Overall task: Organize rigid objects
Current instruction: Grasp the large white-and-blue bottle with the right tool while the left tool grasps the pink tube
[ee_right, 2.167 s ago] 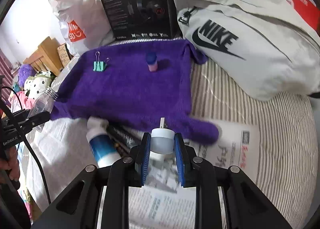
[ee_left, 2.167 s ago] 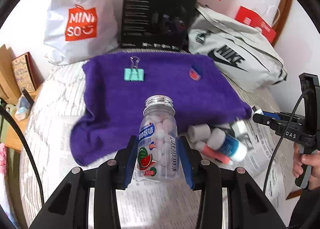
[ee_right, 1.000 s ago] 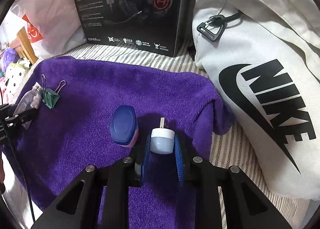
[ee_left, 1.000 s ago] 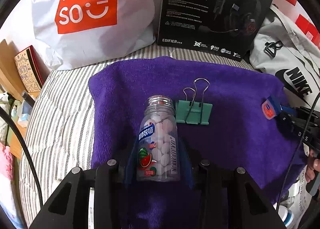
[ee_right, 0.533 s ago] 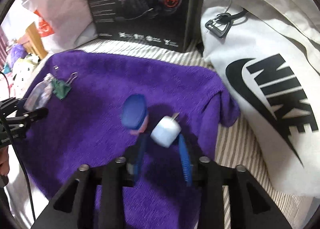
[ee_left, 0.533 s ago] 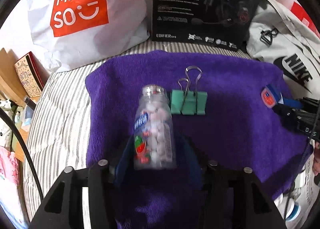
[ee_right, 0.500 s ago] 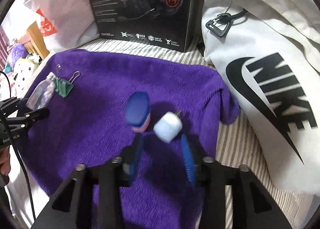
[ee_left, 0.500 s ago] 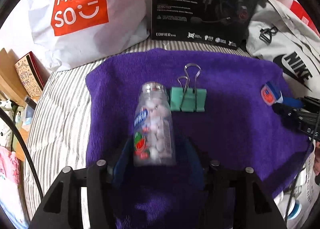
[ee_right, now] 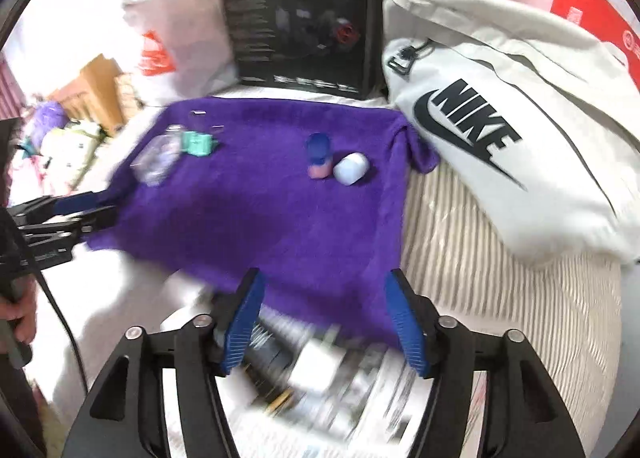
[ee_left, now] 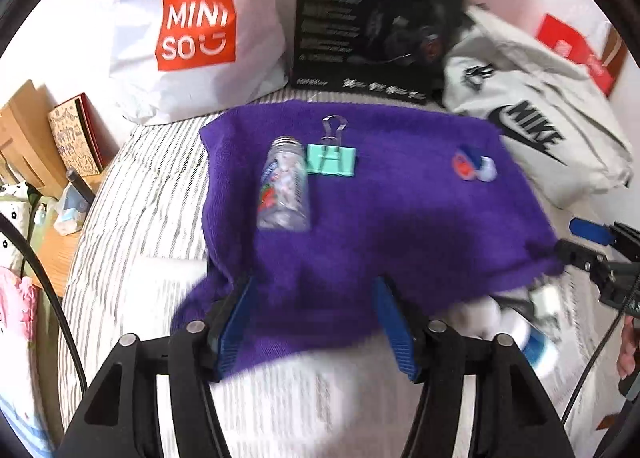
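Both hand-held grippers, left (ee_left: 314, 318) and right (ee_right: 326, 318), gape wide, holding nothing. Clear plastic candy bottle (ee_left: 285, 186) lies on the purple towel (ee_left: 400, 226); the blurred blue-and-white bottle (ee_left: 534, 338), next target I judge, lies nearer the right one

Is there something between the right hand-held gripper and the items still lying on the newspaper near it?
Nothing visible blocks them. The right hand-held gripper is open and empty, and the blurred leftover items lie directly below its fingers on the newspaper, at the purple towel's near edge.
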Demonstrator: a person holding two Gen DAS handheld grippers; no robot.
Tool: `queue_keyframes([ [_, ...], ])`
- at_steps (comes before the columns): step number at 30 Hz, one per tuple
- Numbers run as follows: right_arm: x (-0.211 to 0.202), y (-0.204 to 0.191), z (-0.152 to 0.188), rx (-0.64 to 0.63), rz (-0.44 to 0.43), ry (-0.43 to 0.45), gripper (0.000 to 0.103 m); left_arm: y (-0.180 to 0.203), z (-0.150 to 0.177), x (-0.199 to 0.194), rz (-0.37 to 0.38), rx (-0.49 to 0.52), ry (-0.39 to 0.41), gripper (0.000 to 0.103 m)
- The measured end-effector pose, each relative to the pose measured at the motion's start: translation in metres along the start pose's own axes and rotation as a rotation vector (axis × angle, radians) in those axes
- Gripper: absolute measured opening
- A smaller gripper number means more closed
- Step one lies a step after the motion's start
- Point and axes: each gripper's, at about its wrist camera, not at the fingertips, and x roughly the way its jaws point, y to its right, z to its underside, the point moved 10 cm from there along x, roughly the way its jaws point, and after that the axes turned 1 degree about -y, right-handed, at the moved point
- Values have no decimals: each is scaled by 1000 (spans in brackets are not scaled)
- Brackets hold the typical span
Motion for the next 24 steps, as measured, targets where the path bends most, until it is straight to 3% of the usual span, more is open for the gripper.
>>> queue_keyframes([
  [6, -9, -55, 41, -122, -126, -25, 66, 10, 30, -23, 47, -10, 3, 62],
  [10, 14, -69, 55, -216, -69, -69, 66, 7, 46, -30, 65, -33, -11, 62],
  [15, 38, -67, 57, -230, -37, -111, 65, 0, 58, -31, 85, -61, -28, 62],
  [20, 46, -66, 55, -174, -61, -117, 43, 1, 67, -25, 93, -56, -53, 62],
  [24, 36, -63, 56, -121, -85, -120, 37, 3, 69, -20, 96, -49, -65, 62],
])
